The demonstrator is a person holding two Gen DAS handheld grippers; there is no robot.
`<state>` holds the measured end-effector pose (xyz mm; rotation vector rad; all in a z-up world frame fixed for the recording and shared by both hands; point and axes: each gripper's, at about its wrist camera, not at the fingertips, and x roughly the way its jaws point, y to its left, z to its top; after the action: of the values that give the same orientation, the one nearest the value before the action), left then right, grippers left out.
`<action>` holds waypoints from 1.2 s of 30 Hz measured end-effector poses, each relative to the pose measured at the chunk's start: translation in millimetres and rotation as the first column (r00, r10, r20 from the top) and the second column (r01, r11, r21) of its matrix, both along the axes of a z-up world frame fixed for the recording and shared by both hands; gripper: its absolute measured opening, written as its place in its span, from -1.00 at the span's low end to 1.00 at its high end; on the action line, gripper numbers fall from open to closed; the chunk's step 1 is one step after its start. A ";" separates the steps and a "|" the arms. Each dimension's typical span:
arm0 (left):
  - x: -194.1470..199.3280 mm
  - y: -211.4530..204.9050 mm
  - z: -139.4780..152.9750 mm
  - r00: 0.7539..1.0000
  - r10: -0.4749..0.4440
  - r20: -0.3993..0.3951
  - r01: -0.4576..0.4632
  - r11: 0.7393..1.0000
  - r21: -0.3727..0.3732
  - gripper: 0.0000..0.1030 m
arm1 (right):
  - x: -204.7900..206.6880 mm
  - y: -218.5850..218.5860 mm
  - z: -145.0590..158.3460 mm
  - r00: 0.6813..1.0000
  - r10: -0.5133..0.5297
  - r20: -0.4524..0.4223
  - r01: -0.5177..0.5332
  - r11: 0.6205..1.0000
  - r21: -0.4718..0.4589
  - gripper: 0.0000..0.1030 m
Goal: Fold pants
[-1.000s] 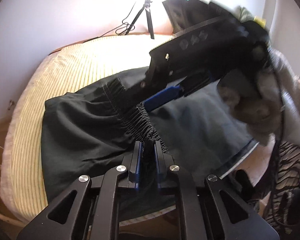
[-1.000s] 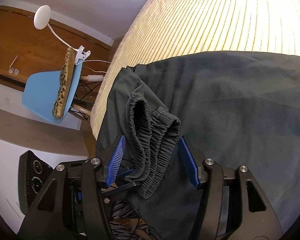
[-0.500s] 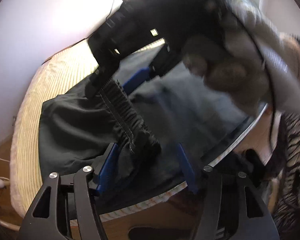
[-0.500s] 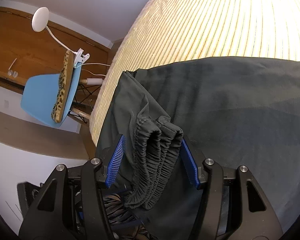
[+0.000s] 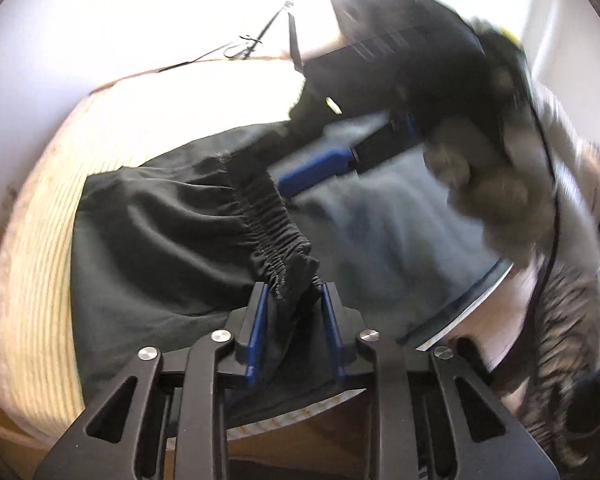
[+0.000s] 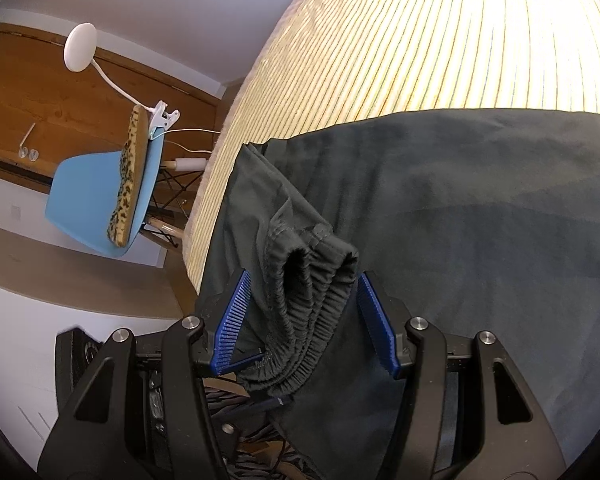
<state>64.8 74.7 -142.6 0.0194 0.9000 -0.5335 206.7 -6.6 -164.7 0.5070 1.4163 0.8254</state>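
Pants (image 5: pixel 172 240), dark, lie spread on the striped bed (image 5: pixel 32 280), waistband (image 5: pixel 276 232) running from 11 o'clock down to centre of the left wrist view. Left gripper (image 5: pixel 292 320): jaws partly parted, gathered elastic end bunched between the blue pads; contact on both sides looks likely, but firm pinch cannot be confirmed. Probable reason for hold: anchor one waistband corner so the fold line stays straight.

Right gripper (image 6: pixel 300 320): jaws wide apart, the other doubled-over waistband end (image 6: pixel 308 280) sits in the gap, touching neither pad clearly. Judgement: positioned to pinch the matching corner. Blue chair (image 6: pixel 96 200) at 9 o'clock beside bed, clip lamp (image 6: pixel 80 48) at 10 o'clock above it.
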 end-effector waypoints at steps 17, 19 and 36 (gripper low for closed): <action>-2.9 22.2 4.5 0.999 0.035 0.015 -0.033 0.994 -0.105 -0.70 | -4.0 31.9 -12.5 0.994 -0.009 -0.105 0.017 0.997 0.077 -0.04; -1.3 16.4 7.5 1.000 0.028 0.009 -0.027 0.995 -0.098 -0.69 | -6.8 37.7 -8.8 0.997 0.011 -0.071 -0.009 0.999 0.039 -0.49; 0.5 56.9 53.9 0.974 0.178 0.139 -0.187 0.981 0.052 -0.38 | -13.1 -56.5 40.9 0.997 -0.016 0.076 0.017 1.000 -0.004 -0.68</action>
<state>65.2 131.6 -88.7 0.0306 0.7783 -0.3271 193.6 -63.2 -123.8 0.4786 1.3419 0.8200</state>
